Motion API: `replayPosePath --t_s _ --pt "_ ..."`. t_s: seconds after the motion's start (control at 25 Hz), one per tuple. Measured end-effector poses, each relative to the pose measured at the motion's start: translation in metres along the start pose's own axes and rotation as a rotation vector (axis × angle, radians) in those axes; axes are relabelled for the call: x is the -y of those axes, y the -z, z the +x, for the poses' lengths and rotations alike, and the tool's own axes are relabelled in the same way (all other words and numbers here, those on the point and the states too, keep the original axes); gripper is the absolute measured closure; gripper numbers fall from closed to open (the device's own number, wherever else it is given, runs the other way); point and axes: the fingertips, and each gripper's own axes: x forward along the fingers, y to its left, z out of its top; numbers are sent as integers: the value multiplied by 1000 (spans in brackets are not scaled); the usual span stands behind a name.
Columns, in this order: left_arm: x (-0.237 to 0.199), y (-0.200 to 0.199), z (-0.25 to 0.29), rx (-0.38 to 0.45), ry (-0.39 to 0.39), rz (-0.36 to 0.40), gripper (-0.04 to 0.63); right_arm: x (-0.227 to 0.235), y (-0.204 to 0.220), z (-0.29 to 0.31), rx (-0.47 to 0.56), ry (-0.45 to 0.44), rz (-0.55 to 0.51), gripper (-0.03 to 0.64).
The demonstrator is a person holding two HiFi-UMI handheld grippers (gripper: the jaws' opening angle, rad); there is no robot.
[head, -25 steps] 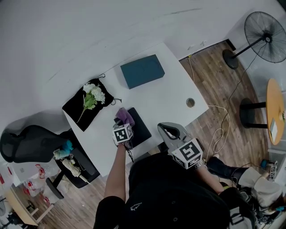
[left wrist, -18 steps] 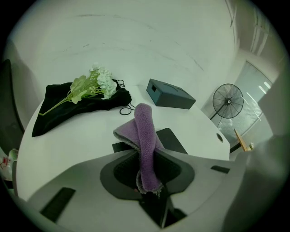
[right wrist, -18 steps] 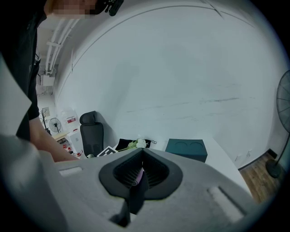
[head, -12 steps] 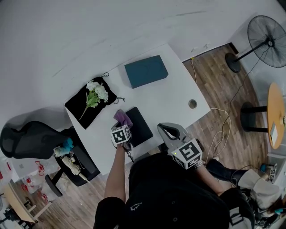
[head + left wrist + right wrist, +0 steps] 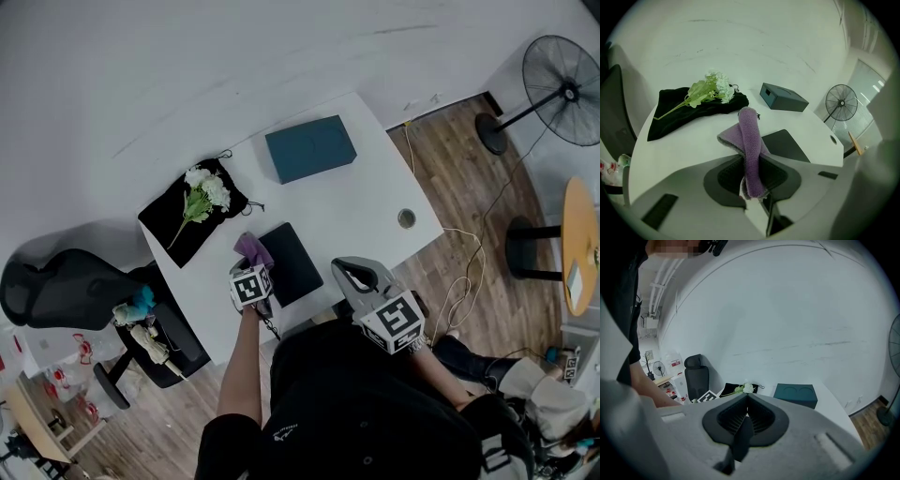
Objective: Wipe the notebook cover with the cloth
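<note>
My left tongs [image 5: 254,272] are clamped on the purple cloth [image 5: 749,131]. It stands up from between the jaws as a folded strip, with a loose flap spilling toward 9 o'clock. The forearm behind them reaches straight out from my body, and the tongs sit low over the near part of the white worktop [image 5: 366,202].

The dark notebook [image 5: 292,264] lies flat at about 1 o'clock from those tongs, near the front edge of the worktop. The cloth hangs at its 9 o'clock side, and I can't tell whether it touches the cover yet.

I judge the wipe to be at its start, with the cloth gripped and brought alongside. The next move calls for lowering the flap onto the cover and dragging it toward 3 o'clock with light pressure, so the notebook doesn't slide.

My right tongs [image 5: 746,397] are closed on nothing. They're held back near my body at the notebook's 4 o'clock, raised and pointing over the worktop toward the far wall. They could come down to steady the notebook.
</note>
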Motion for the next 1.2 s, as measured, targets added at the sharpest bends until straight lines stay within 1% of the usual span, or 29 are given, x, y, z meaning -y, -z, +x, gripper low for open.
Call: replayPosePath --t_s 0.4,0.6,0.72,0.92,1.04,1.2 --pt "-11 4 -4 -12 -17 2 509 -4 -3 2 -4 -17 -27 612" --pt "-19 11 -9 -33 -46 5 509 -6 -2 2 -4 -19 -28 612" --pt "-19 9 -17 -18 -33 -2 509 -5 -2 2 -6 -22 -28 612" --pt "-23 3 -34 11 -53 10 509 -5 -1 2 -5 -24 -22 612" --pt "-11 -4 -42 45 -21 15 511 -5 1 2 -5 -24 -15 612" --pt "20 -14 -46 76 51 51 509 -6 2 3 -4 -29 -17 612"
